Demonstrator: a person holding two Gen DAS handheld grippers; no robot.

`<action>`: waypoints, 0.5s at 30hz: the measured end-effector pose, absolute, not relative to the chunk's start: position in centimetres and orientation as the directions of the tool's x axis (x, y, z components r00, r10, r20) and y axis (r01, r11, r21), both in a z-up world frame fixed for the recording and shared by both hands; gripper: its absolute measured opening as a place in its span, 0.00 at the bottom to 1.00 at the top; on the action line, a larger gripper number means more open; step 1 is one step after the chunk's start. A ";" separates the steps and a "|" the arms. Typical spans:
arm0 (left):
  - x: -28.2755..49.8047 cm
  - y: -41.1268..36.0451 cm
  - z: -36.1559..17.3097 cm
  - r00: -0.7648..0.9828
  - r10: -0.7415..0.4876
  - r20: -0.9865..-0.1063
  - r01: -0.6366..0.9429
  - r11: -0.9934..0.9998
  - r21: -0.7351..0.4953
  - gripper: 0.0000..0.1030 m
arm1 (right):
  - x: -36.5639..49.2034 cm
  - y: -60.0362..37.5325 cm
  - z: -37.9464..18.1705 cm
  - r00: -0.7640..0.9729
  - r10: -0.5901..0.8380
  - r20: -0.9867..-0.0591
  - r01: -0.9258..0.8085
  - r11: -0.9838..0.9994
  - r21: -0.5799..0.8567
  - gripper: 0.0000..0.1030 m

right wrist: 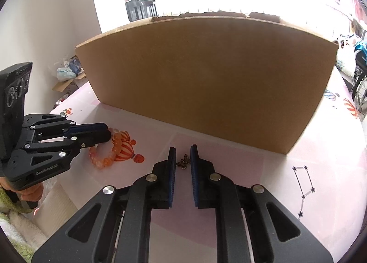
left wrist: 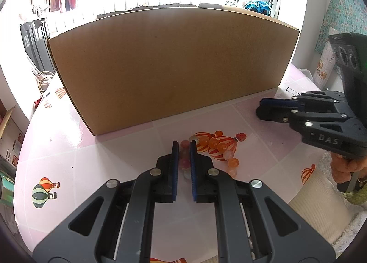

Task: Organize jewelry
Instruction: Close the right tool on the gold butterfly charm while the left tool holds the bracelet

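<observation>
An orange and pale bead bracelet (left wrist: 215, 143) lies on the pink tablecloth (left wrist: 114, 160), partly over a balloon print. My left gripper (left wrist: 184, 146) is shut on its near beads, which show between the blue pads (left wrist: 175, 162). The right wrist view has the same bracelet (right wrist: 103, 162) at the left gripper (right wrist: 107, 132) tips. A small bronze butterfly charm (right wrist: 183, 161) rests on the table, with my right gripper (right wrist: 183, 150) shut on it, wings against both pads. From the left wrist view the right gripper (left wrist: 260, 108) hides the charm.
A tall cardboard box (left wrist: 169, 66) stands just behind both grippers, its brown wall (right wrist: 206, 79) filling the middle. A hand (left wrist: 344, 169) holds the right tool. White fluffy cloth (left wrist: 321, 201) lies at the near table edge. A constellation print (right wrist: 302, 185) marks the cloth.
</observation>
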State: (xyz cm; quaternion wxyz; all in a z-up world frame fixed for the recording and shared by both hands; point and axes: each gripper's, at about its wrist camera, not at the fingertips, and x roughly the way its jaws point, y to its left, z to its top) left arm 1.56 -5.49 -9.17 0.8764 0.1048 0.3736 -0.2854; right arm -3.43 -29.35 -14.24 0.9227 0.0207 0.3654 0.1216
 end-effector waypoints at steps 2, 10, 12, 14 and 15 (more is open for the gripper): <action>1.5 -5.5 -9.2 0.559 -0.422 -0.714 0.578 0.815 -0.029 0.08 | -3.8 -29.7 -14.0 0.708 0.237 -0.665 -0.200 0.971 0.134 0.13; 1.8 -5.4 -9.1 0.556 -0.421 -0.717 0.574 0.818 -0.034 0.08 | -4.4 -31.3 -13.7 0.726 0.237 -0.646 -0.146 0.970 0.192 0.13; 1.9 -5.5 -8.9 0.554 -0.413 -0.723 0.573 0.819 -0.029 0.08 | -4.5 -31.8 -13.6 0.729 0.238 -0.641 -0.139 0.970 0.201 0.13; 2.0 -5.7 -8.7 0.551 -0.402 -0.731 0.570 0.821 -0.022 0.08 | -4.5 -31.9 -13.6 0.731 0.236 -0.641 -0.136 0.970 0.202 0.13; 2.0 -5.8 -8.5 0.551 -0.396 -0.735 0.568 0.823 -0.017 0.08 | -4.5 -31.9 -13.6 0.732 0.235 -0.640 -0.135 0.970 0.202 0.13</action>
